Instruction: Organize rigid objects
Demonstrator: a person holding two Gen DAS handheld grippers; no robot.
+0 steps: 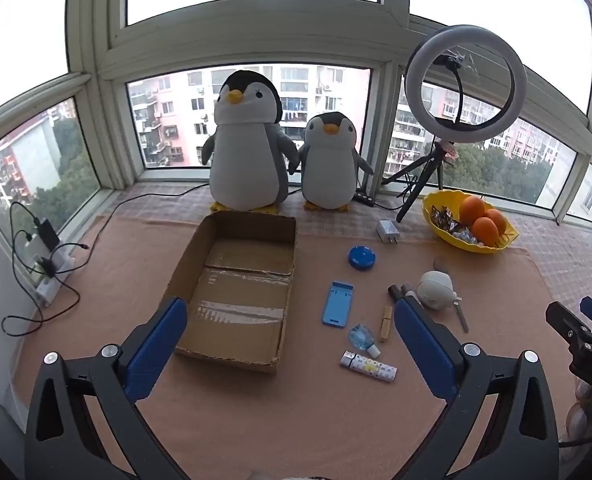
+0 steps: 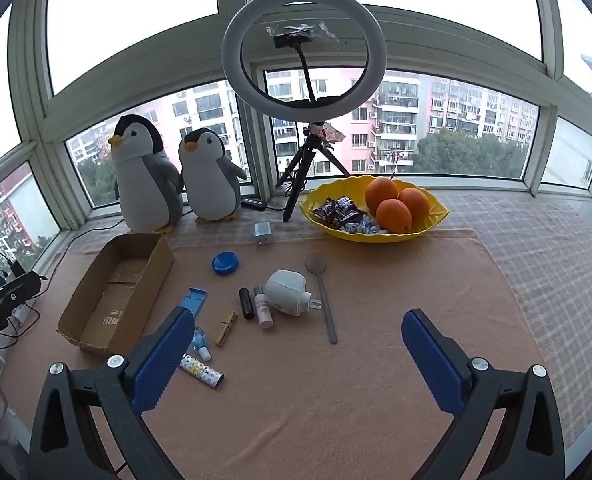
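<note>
An empty cardboard box [image 1: 239, 284] [image 2: 115, 292] lies open on the pink cloth. To its right lie several small items: a blue phone stand [image 1: 337, 303] [image 2: 193, 299], a blue round case [image 1: 361, 257] [image 2: 224, 263], a white charger [image 1: 388, 231] [image 2: 262, 233], a wooden clothespin [image 1: 386, 323] [image 2: 225, 328], a small clear bottle [image 1: 363, 339], a patterned tube [image 1: 368, 365] [image 2: 201, 371], a white plug-in device [image 1: 436, 289] [image 2: 288, 292], a black tube [image 2: 246, 303], a white bottle [image 2: 263, 312] and a spoon [image 2: 323, 296]. My left gripper [image 1: 291, 344] is open and empty above the box's near edge. My right gripper [image 2: 298, 356] is open and empty above bare cloth.
Two plush penguins [image 1: 247, 144] [image 1: 330, 162] stand behind the box. A ring light on a tripod [image 1: 464, 84] [image 2: 304, 46] and a yellow bowl of oranges and sweets [image 1: 470, 222] [image 2: 372, 208] stand at the back right. Cables and chargers [image 1: 47, 256] lie at the left.
</note>
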